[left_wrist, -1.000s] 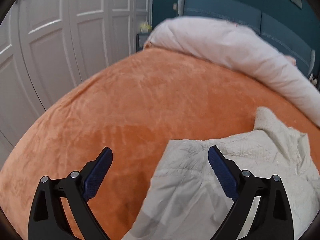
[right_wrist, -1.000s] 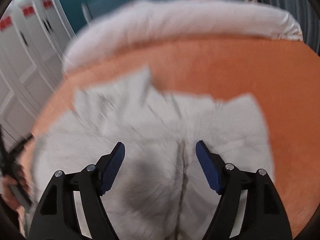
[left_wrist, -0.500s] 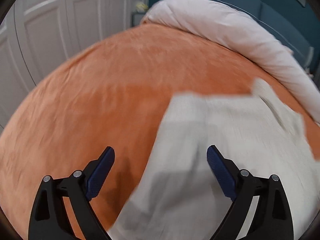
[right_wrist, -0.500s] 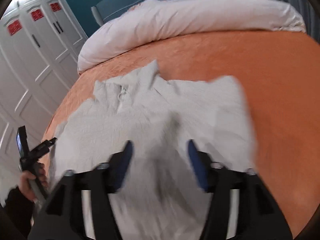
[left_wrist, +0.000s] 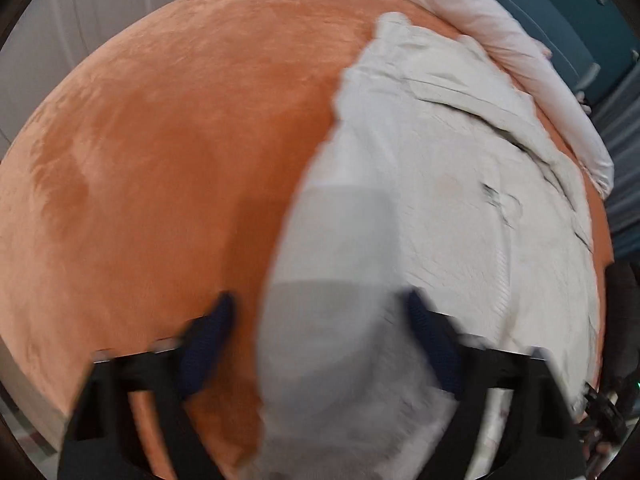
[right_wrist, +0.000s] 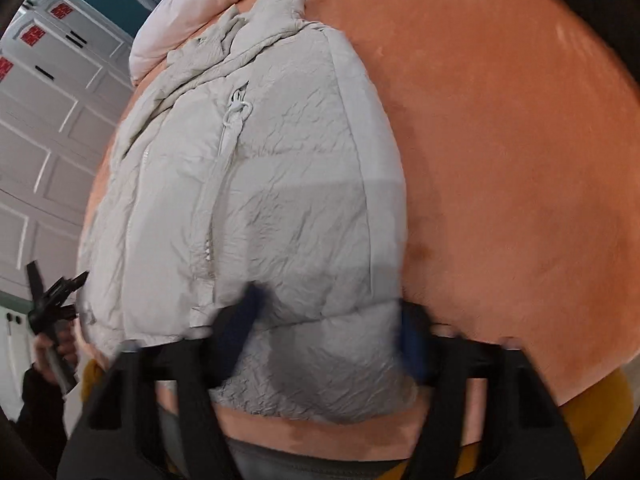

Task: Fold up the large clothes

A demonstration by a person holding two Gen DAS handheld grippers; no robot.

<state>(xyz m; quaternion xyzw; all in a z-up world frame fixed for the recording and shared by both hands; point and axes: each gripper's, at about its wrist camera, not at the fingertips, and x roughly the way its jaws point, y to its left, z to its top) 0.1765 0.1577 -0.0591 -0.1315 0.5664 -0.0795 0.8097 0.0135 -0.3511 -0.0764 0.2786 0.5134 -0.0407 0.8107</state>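
Lettering on the red stickers (right_wrist: 60,10) of the white wardrobe (right_wrist: 48,128) is too small to read. Between the closing jaws of the right gripper (right_wrist: 326,334) lies the hem of a crinkled, puffy pale-grey jacket (right_wrist: 256,184), zipped, on a plush orange blanket (right_wrist: 500,160). Jaws of the left gripper (left_wrist: 318,330) are closing around its blurred edge, not yet pinching.

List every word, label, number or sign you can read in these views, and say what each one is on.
Red square stickers on the white panelled wardrobe doors: they carry pale marks, too small and blurred to read.
Pale grey puffer jacket on the orange plush bedspread: no readable label or brand.
Nothing else carries text.
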